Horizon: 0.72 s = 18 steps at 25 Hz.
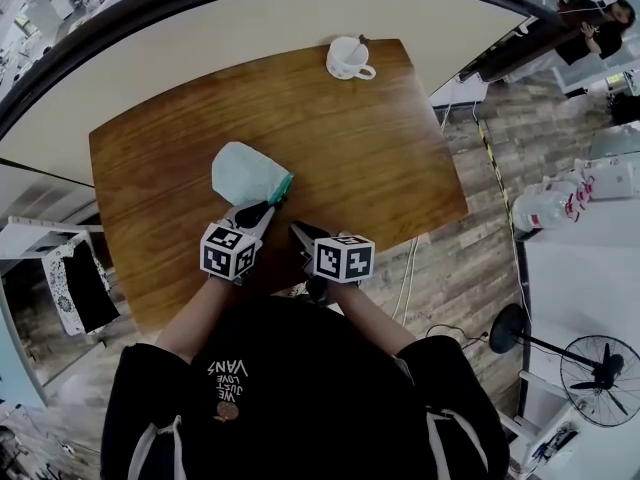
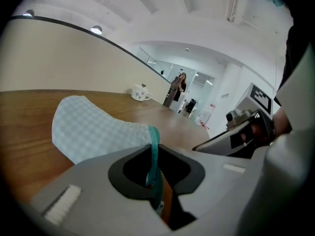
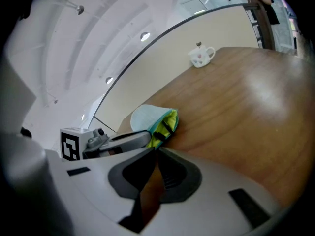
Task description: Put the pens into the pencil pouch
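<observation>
The pencil pouch (image 1: 246, 172), pale blue check with a teal zip edge, lies in the middle of the wooden table (image 1: 380, 148). My left gripper (image 1: 256, 212) is shut on the teal zip strip (image 2: 153, 146) at the pouch's near end. In the right gripper view the pouch (image 3: 150, 118) gapes open and shows its yellow-green lining (image 3: 166, 126). My right gripper (image 1: 298, 232) hovers just to the right of the left one, a little short of the pouch, its jaws (image 3: 156, 150) shut with nothing between them. No pen shows in any view.
A white mug (image 1: 348, 58) stands at the table's far edge. The table's near edge lies right under both grippers. Off to the right are a white counter with bottles (image 1: 570, 203) and a floor fan (image 1: 595, 368). A person (image 2: 177, 87) stands far off.
</observation>
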Tool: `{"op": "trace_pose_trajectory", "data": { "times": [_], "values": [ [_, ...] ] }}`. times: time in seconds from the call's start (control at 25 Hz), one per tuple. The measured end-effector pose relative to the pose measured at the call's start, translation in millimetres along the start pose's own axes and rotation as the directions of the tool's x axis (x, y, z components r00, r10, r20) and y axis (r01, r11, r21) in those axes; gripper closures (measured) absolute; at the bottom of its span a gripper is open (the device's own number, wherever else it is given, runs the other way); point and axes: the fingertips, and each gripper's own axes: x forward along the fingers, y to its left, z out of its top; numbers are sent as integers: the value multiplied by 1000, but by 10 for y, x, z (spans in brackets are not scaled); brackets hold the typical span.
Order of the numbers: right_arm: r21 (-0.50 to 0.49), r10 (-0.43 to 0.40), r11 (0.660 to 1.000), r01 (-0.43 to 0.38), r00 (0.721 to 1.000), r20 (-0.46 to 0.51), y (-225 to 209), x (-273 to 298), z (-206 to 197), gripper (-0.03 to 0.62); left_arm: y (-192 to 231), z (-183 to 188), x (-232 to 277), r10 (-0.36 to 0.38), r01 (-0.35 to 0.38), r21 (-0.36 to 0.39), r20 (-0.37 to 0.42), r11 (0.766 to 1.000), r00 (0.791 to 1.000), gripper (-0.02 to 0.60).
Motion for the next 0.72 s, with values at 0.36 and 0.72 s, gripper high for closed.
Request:
{"op": "trace_pose_trajectory", "data": {
  "times": [0.36,0.72],
  "values": [
    [27,-31,999,30,999,10,-157,-153,-55,557,57,-84,3,41,-41,5,-30,999,999,504],
    [1,-29,1000,29,999,19,-184,-268,-81,560,14,-99,-136,101,-101,-24,17,995,995,465]
  ]
}}
